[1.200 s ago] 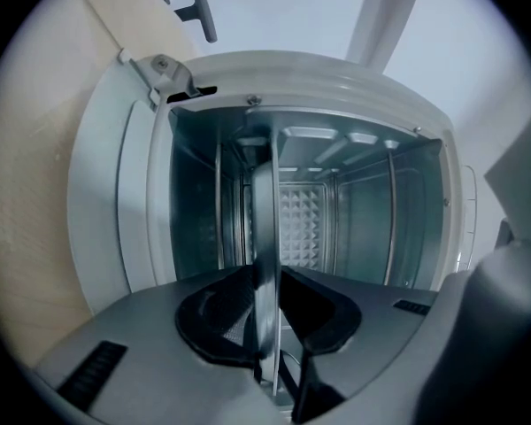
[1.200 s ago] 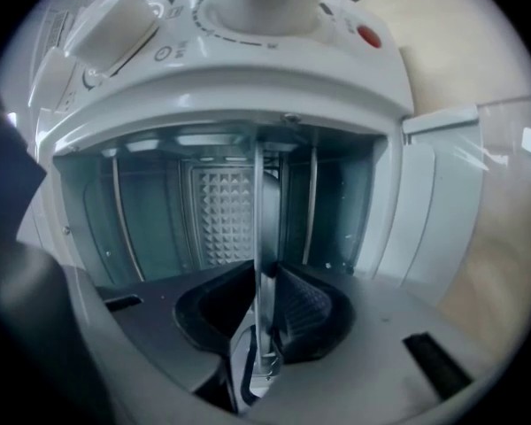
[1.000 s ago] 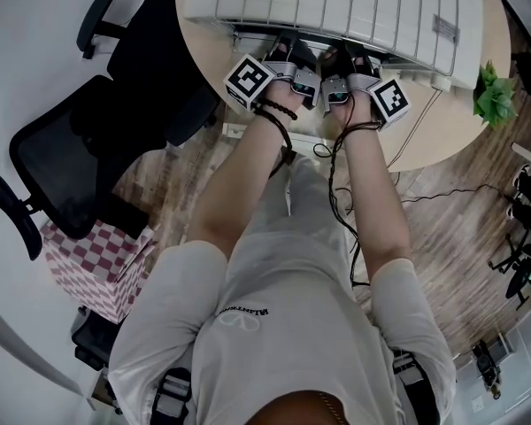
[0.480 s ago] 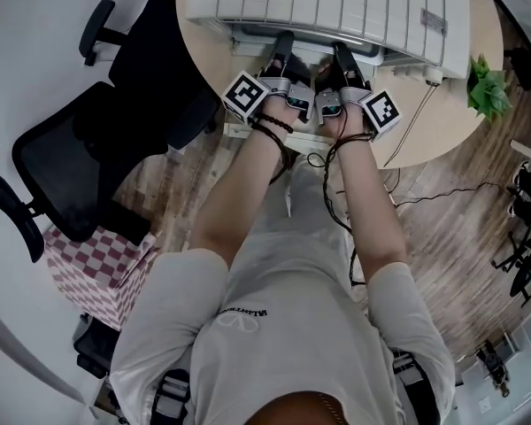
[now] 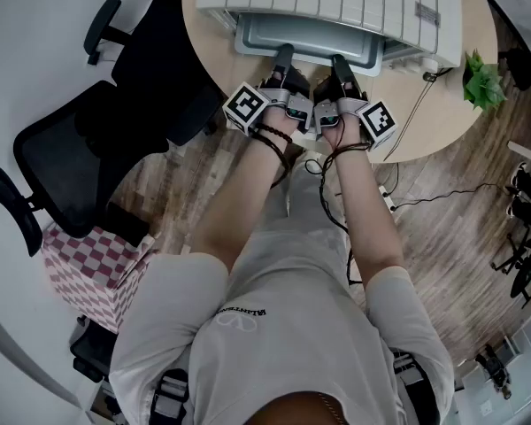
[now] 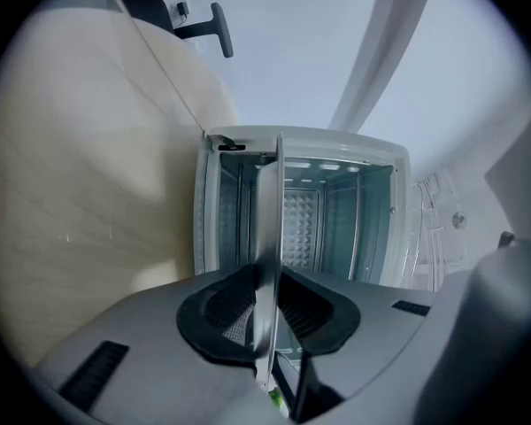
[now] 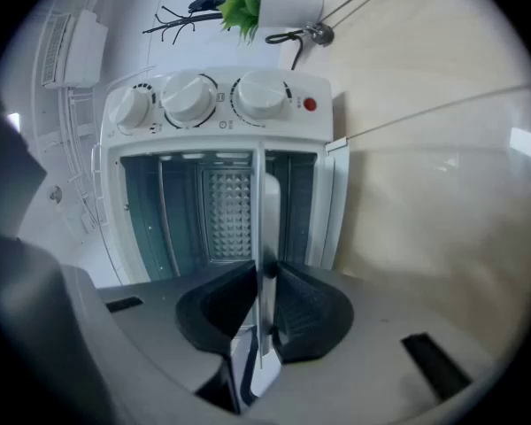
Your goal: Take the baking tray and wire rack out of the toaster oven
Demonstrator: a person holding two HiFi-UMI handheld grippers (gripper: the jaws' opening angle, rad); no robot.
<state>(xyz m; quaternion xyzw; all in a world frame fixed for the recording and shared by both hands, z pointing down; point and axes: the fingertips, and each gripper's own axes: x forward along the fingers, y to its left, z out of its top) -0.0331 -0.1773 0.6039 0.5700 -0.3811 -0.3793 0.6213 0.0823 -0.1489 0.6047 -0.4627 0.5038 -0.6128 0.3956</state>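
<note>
The white toaster oven (image 5: pixel 336 3) stands on the round table, its front open. A grey baking tray (image 5: pixel 310 35) sticks partway out of it toward me. My left gripper (image 5: pixel 283 58) is shut on the tray's front rim, left of middle, and my right gripper (image 5: pixel 338 64) is shut on the same rim beside it. In the left gripper view the tray (image 6: pixel 270 228) shows edge-on between the black pads of the left gripper (image 6: pixel 265 312), with the oven cavity (image 6: pixel 305 215) behind. The right gripper view shows the tray (image 7: pixel 267 228) clamped in the right gripper (image 7: pixel 264 312) below the knobs (image 7: pixel 190 100). I cannot make out the wire rack.
The pale wooden table (image 5: pixel 425 104) ends close under my hands. A small green plant (image 5: pixel 482 78) stands at its right rim, with a cable beside it. A black office chair (image 5: pixel 88 140) and a checkered box (image 5: pixel 93 264) are on the floor at my left.
Both grippers have drawn back toward me together, holding the tray's rim. Much more of the grey tray now shows outside the oven.
</note>
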